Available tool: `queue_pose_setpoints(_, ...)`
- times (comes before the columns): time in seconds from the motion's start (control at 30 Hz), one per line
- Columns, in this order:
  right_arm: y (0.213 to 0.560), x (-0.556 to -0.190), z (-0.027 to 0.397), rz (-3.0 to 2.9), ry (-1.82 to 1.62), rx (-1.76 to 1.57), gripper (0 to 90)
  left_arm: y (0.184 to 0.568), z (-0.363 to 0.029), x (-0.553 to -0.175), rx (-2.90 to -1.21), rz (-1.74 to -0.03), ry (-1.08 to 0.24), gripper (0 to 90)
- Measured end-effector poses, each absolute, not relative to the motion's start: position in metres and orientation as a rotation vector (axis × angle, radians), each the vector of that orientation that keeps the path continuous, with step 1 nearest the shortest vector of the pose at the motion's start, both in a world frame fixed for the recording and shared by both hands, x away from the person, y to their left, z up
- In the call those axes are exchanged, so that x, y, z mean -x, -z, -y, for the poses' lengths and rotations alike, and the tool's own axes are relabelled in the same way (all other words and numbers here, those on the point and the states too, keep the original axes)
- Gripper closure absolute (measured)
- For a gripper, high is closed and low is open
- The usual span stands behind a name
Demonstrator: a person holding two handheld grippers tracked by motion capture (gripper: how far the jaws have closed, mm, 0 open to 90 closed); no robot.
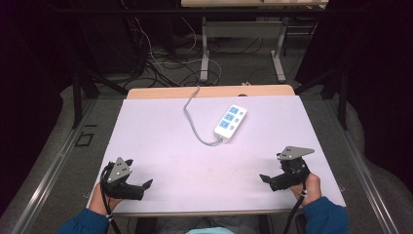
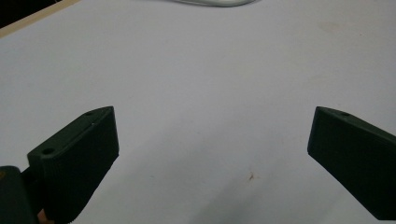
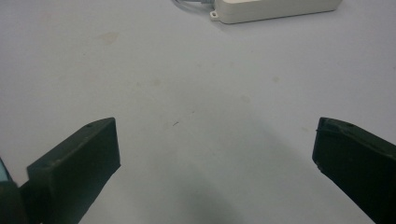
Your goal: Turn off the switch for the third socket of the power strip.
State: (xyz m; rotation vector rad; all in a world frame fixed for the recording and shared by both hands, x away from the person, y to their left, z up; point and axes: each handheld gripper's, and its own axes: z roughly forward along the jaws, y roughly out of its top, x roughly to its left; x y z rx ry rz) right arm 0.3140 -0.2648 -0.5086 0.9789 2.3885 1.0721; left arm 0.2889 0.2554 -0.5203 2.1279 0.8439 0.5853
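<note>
A white power strip (image 1: 230, 122) with blue sockets lies on the white table (image 1: 160, 146) toward the back middle, its grey cable (image 1: 192, 117) curling off the far edge. Its near end (image 3: 275, 9) sits at the top of the right gripper view. My left gripper (image 1: 141, 184) rests near the front left, jaws wide apart over bare table (image 2: 210, 116). At the front right my right gripper (image 1: 269, 179) is likewise open, with nothing between its jaws. Both point toward the table's middle, well short of the strip.
The table's wooden far edge (image 1: 209, 91) shows beyond the white cover. Behind it stand the metal legs of another table (image 1: 204, 53) and loose cables (image 1: 160, 63) on the floor. Dark rails (image 1: 78, 97) flank both sides.
</note>
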Motion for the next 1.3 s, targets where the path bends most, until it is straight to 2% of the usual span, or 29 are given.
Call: queue_pose_setpoints(1.3, 0.504, -0.382, 0.245, -2.420, -1.054, -0.995, 0.5, 0.522, -0.254, -0.290, -2.143, -0.839, -0.579, 1.5)
